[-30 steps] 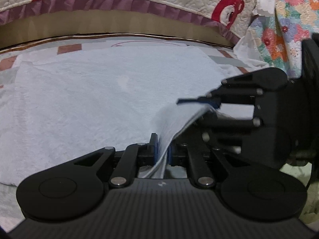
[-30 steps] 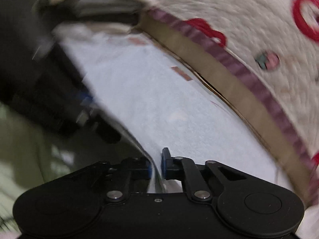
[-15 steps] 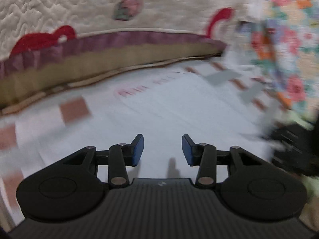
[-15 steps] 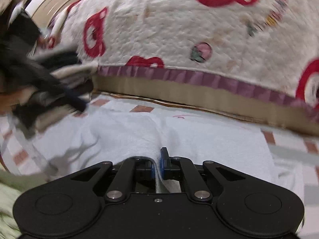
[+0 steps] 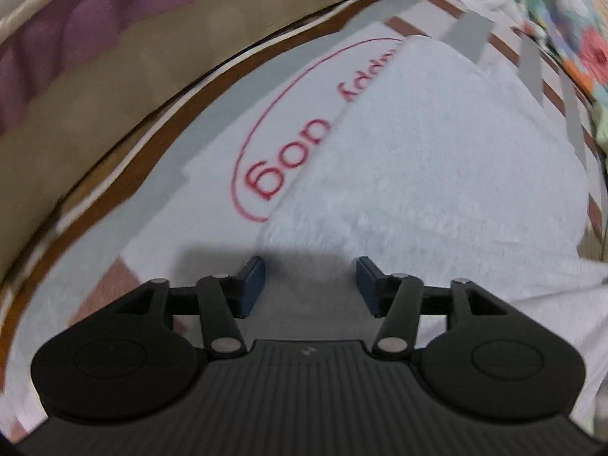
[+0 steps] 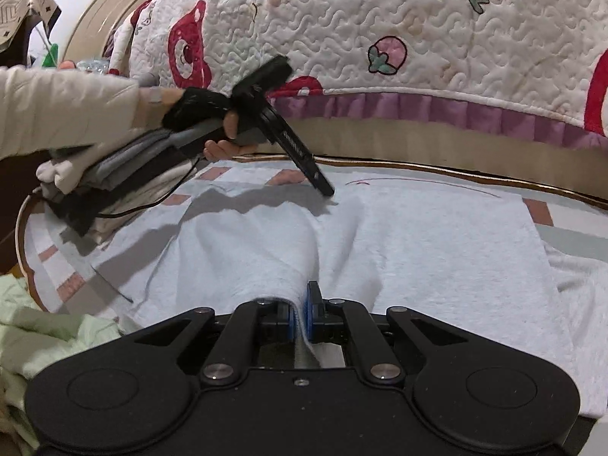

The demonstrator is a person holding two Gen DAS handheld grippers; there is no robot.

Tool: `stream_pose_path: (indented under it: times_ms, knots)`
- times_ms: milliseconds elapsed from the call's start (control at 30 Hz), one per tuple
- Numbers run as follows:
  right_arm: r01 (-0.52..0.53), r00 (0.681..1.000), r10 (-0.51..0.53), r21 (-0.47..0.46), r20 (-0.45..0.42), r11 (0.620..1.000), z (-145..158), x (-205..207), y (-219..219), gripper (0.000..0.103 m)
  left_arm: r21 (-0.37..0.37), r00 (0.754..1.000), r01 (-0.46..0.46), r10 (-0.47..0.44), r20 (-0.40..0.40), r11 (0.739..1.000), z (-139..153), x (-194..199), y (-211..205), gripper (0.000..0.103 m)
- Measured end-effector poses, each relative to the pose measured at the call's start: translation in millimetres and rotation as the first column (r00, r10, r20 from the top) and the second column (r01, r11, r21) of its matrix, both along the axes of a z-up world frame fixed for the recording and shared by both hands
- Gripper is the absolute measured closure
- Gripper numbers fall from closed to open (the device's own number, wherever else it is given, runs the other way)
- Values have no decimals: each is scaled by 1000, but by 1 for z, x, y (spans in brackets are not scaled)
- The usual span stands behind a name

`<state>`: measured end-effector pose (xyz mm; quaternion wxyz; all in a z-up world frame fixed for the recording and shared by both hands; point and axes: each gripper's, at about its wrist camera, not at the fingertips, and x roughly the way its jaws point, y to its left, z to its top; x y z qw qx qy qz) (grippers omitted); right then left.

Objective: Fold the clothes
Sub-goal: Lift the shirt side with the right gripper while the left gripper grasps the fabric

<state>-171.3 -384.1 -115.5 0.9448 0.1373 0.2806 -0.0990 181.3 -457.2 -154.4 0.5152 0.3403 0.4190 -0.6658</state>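
Pinching a garment [image 6: 380,243] ridge, the right gripper [image 6: 300,313] risked dragging the fold askew while the left gripper [image 5: 309,285] hovered wide.

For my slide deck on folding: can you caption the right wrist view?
Right claw pinches the white garment's near edge while the left claw hovers open over its far side.

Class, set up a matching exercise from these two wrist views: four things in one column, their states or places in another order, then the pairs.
1. left claw
2. right claw
3. white garment
4. stack of folded clothes

A. shut on fabric
B. at the far left of the bed
C. open, holding nothing
D. spread out, red lettering on it

Pairs: 1-C, 2-A, 3-D, 4-B
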Motion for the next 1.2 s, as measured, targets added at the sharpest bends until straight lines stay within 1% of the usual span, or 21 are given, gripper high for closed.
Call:
stream_pose_path:
  times_ms: [133,233,267,333,400,467,500,533,567,600,633,733,900,967,1000,1033,1067,1100,1133,1167,1200]
  knots:
    - [-8,1000,8,4,-12,1000,-2,0,-3,98,41,999,48,-48,-9,998,-8,-2,-8,42]
    - [-9,1000,9,-6,-21,1000,-1,1,-2,98,-21,998,-22,24,64,1000,-3,6,-7,42]
    - [-11,1000,10,-9,-24,1000,-2,1,-1,98,-42,998,-23,26,57,999,-2,8,-6,42]
    - [-14,999,13,-17,-30,1000,-2,2,1,98,-14,999,-19,20,34,1000,-8,9,-9,41]
    - [3,1000,-3,20,-23,1000,0,3,-2,98,-7,993,30,-29,113,1000,-14,2,-15,40]
    - [22,1000,-22,62,-15,998,2,3,-5,98,-4,988,71,-70,140,997,-14,-4,-15,40]
    - [32,999,-31,83,-11,996,3,4,-7,98,-2,990,66,-65,126,998,-15,-5,-13,39]
    - [32,999,-31,69,-11,997,4,4,-7,98,-4,992,66,-65,109,998,-15,-5,-12,42]
    - [29,1000,-29,57,-10,998,6,4,-6,98,0,995,54,-54,86,999,-15,-6,-10,51]
    - [27,1000,-26,49,-8,998,7,4,-5,98,3,997,43,-43,64,999,-15,-6,-9,81]
    - [24,1000,-24,40,-7,999,8,4,-5,98,7,999,32,-32,42,999,-15,-6,-7,95]
    - [19,1000,-19,21,-4,1000,11,3,-4,98,13,1000,-14,14,-10,1000,-15,-6,-2,95]
    - [17,1000,-16,25,-9,1000,8,3,-5,98,-17,1000,-24,24,10,1000,-16,-11,-4,93]
    - [16,1000,-15,27,-11,1000,7,4,-5,98,-13,999,-27,27,-18,1000,-16,-11,-8,79]
    - [15,1000,-15,28,-12,999,6,4,-6,98,-11,999,-22,22,-36,1000,-17,-11,-11,64]
    - [15,1000,-14,29,-13,999,6,4,-6,98,-7,998,-9,9,-59,1000,-17,-13,-12,57]
    - [16,1000,-16,31,-13,999,5,3,-6,98,-11,998,-8,8,-55,1000,-17,-16,-12,55]
    - [17,1000,-17,32,-12,999,5,3,-6,98,-16,999,-7,6,-50,1000,-17,-20,-12,58]
    - [18,1000,-18,33,-12,999,4,2,-6,98,-20,999,-6,6,-45,1000,-17,-23,-11,71]
    - [19,1000,-18,33,-11,999,3,2,-7,98,-38,1000,-17,17,-8,999,-17,-25,-9,100]
    - [19,1000,-19,34,-11,999,2,1,-7,98,-54,998,-69,68,-10,996,-17,-23,-7,100]
